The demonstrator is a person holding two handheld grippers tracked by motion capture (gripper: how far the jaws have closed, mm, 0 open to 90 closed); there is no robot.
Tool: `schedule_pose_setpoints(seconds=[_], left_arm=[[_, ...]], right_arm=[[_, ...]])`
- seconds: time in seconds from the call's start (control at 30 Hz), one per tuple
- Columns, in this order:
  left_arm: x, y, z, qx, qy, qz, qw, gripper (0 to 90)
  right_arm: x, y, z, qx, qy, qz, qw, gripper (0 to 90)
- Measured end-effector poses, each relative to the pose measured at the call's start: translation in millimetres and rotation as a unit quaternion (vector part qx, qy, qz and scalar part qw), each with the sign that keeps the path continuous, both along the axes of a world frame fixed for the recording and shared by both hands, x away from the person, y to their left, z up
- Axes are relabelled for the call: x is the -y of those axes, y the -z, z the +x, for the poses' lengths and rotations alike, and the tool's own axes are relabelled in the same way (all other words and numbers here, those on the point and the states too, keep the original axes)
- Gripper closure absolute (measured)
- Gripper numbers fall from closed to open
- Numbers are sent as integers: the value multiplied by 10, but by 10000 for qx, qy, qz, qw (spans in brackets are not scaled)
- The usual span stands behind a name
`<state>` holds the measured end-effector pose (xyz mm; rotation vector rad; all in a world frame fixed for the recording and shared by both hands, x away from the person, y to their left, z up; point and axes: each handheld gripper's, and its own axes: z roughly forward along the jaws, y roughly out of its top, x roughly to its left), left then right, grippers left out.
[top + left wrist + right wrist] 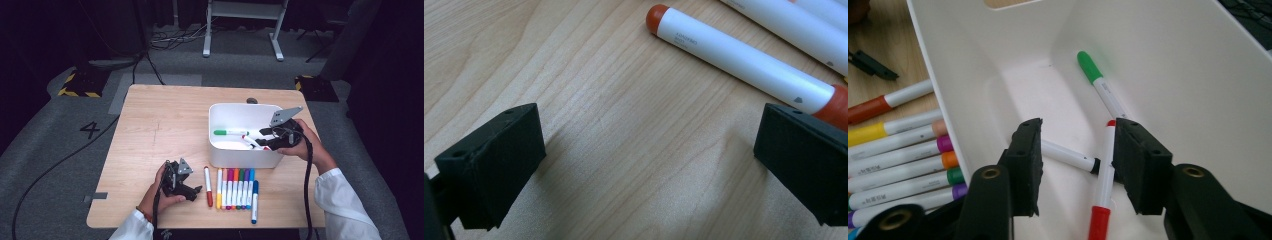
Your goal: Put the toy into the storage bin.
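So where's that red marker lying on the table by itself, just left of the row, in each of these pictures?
High view: red marker lies near the table's front edge, between the left gripper and the row of markers.
Left gripper view: it runs slantwise across the upper right.
Right gripper view: at the left edge, topmost of the markers outside the white bin.
Shared landmark: the row of markers beside it.
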<state>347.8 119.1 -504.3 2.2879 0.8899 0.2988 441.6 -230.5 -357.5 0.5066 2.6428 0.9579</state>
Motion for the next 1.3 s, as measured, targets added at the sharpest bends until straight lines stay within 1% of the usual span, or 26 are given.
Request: schedule_pose_setpoints(seconds=[0.1,0.17,0.2,0.33,0.4,0.57,0.67,0.73,0.77,0.83,0.9,0.97,1.1,1.17,1.3], left_arm=[[0,0,0,0,0,-2,10000,0],[0,0,0,0,-1,-2,10000,1],[0,0,0,-1,-1,-2,10000,1],[0,0,0,-2,-1,-2,10000,1],[0,0,0,-2,0,-1,10000,0],[0,0,0,-1,0,-1,10000,1],[0,0,0,-2,0,1,10000,1],[0,0,0,-2,-1,-1,10000,0],[0,0,0,-2,-1,0,10000,0],[0,0,0,-2,-2,-2,10000,1],[0,0,0,-3,-3,-2,10000,0],[0,0,0,-1,-3,-3,10000,1],[0,0,0,-1,-1,0,10000,1],[0,0,0,-1,-2,0,10000,1],[0,0,0,0,-2,0,10000,1]], right_arm=[[62,-43,-84,163,202,224,9994,461],[122,-80,-165,277,295,421,9983,436],[152,-95,-209,341,367,470,9976,405],[271,-136,-367,581,624,635,9943,339],[330,-146,-447,708,672,677,9929,321],[482,-149,-638,788,791,922,9895,298],[551,-121,-742,811,826,1050,9877,296],[582,-79,-813,789,865,1082,9872,296],[594,-54,-848,846,873,1060,9869,296],[616,-1,-914,839,864,1068,9870,296],[631,77,-983,780,840,1114,9871,296],[635,161,-1044,793,839,1109,9871,296],[619,325,-1143,756,811,1025,9885,293],[607,419,-1184,682,771,1031,9893,293],[568,616,-1251,598,733,935,9911,292]])
